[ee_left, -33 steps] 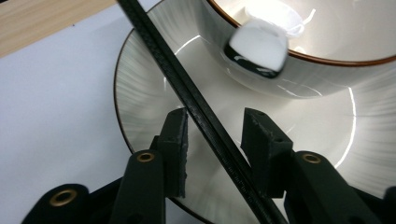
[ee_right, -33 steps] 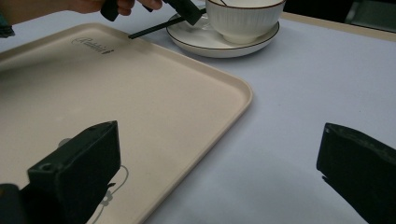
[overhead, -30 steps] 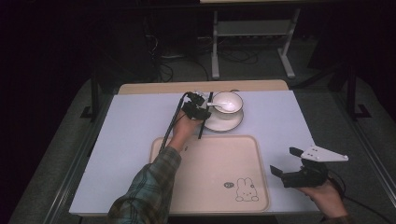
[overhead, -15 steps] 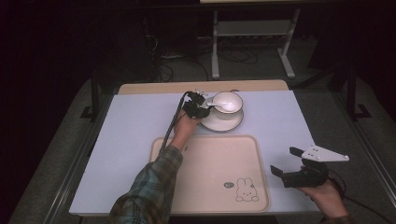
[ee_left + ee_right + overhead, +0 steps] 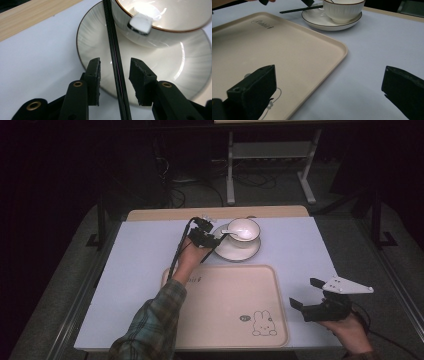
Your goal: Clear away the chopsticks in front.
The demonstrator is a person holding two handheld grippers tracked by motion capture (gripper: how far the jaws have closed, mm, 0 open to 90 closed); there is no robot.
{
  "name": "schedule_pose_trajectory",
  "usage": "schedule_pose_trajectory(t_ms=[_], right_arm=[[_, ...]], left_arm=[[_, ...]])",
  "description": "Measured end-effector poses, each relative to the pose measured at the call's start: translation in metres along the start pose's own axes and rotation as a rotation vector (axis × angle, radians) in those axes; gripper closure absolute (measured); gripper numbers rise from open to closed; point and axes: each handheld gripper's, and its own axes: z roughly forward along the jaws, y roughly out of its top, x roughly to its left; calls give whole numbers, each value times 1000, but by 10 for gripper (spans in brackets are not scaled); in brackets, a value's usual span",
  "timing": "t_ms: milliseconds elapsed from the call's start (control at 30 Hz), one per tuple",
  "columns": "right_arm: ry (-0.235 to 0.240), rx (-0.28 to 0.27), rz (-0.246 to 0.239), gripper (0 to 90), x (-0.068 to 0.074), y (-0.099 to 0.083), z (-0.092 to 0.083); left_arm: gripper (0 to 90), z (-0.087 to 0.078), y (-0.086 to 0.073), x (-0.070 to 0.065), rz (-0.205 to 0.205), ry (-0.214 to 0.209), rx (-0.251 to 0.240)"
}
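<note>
Left gripper: at the far middle of the table, just left of the saucer; jaws part open, having just been opening, with a black chopstick standing in the gap between the pads, neither pad pressing on it in the left gripper view. Chopstick: thin, dark, running from between the jaws up across the saucer rim to the side of the bowl; in the right gripper view it lies level, reaching onto the saucer beside the bowl. Bowl: white, brown-rimmed, upright on the saucer, with a white spoon resting inside, handle end over the rim. Tray: beige, rabbit print at its near right corner, on the near half of the table, close to the saucer but apart. Right gripper: held just off the tray's right edge, near side; jaws wide apart, nothing between them.
</note>
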Motion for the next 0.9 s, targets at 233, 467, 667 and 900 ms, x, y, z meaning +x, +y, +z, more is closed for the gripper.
schedule_pose_trajectory(t_ms=[233, 467, 667, 900], right_arm=[[0, 0, 3, 0, 1, 1, 1], [1, 5, 0, 0, 2, 1, 2], [-2, 4, 9, 0, -1, -1, 1], [-2, 3, 9, 0, -1, -1, 0]], left_arm=[[712, -28, -18, 5, -6, -32, -29], [774, -21, -24, 7, -27, -67, -21], [799, -14, -25, 6, -34, -74, -11], [804, -8, -27, 8, -41, -66, 1]])
